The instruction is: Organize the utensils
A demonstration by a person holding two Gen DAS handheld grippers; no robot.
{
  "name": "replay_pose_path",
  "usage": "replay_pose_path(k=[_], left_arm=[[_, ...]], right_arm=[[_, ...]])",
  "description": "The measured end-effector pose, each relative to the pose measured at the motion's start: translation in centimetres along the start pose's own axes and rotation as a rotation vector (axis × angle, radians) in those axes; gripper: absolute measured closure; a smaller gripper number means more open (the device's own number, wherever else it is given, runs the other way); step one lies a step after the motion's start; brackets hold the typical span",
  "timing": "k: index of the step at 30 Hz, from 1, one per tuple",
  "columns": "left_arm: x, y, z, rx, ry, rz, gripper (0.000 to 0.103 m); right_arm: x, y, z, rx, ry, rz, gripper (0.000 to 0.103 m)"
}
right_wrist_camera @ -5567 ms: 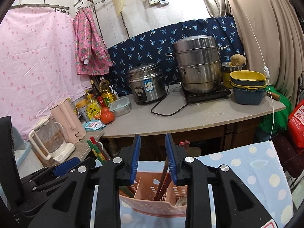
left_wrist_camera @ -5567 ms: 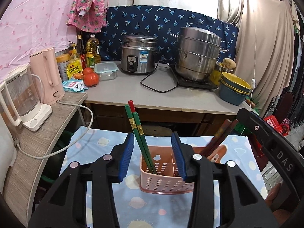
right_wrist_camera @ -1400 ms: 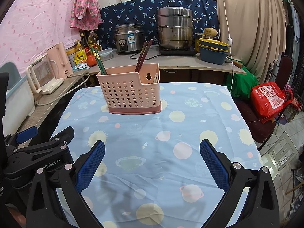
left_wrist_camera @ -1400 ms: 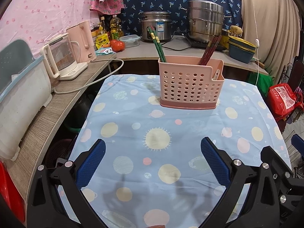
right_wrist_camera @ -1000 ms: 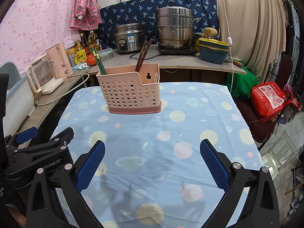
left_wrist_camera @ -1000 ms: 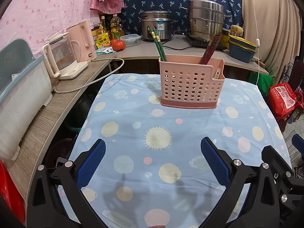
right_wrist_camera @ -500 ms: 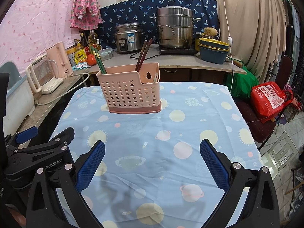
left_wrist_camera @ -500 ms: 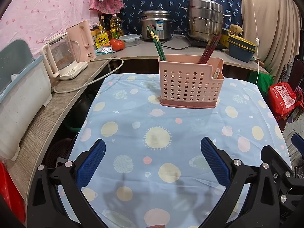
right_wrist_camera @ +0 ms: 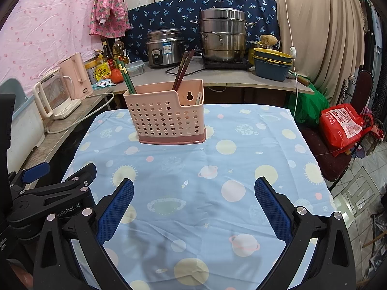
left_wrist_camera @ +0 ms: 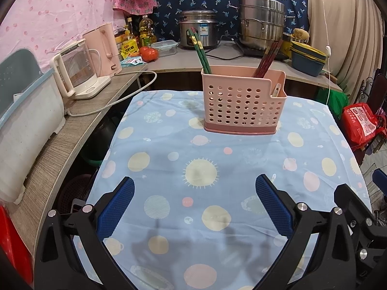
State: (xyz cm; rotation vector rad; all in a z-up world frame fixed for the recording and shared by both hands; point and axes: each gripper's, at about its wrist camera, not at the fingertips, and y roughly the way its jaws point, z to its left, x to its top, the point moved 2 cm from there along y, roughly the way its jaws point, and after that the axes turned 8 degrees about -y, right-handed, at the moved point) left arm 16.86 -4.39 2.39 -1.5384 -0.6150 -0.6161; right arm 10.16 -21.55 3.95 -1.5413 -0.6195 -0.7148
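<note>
My left tool [left_wrist_camera: 194, 203] and right tool [right_wrist_camera: 193, 203] both hang released and empty over the near table [right_wrist_camera: 241, 157]. Pink utensil caddy [left_wrist_camera: 243, 104] stands well ahead, upright, nearer my left; green chopsticks [left_wrist_camera: 199, 50] lean left, dark red chopsticks [left_wrist_camera: 269, 56] lean right, long axes near-vertical.

A: Even, fairly bright indoor light; soft shadows at six o'clock on the blue planet-print tablecloth [left_wrist_camera: 198, 145].

B: Sharp centre, strong fisheye bending and black corners at the rim.

Chopsticks [left_wrist_camera: 200, 50] upright in pink caddy [left_wrist_camera: 241, 106]
</note>
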Motion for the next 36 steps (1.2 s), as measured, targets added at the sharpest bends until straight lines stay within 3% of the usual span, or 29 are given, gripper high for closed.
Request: replay_pose_path(k=[36], left_arm=[[-0.13,-0.12,-0.59,0.014,0.029,-0.018,0.008]], right_arm=[[-0.18,0.0,0.05,-0.005,0.005,-0.001,0.006]])
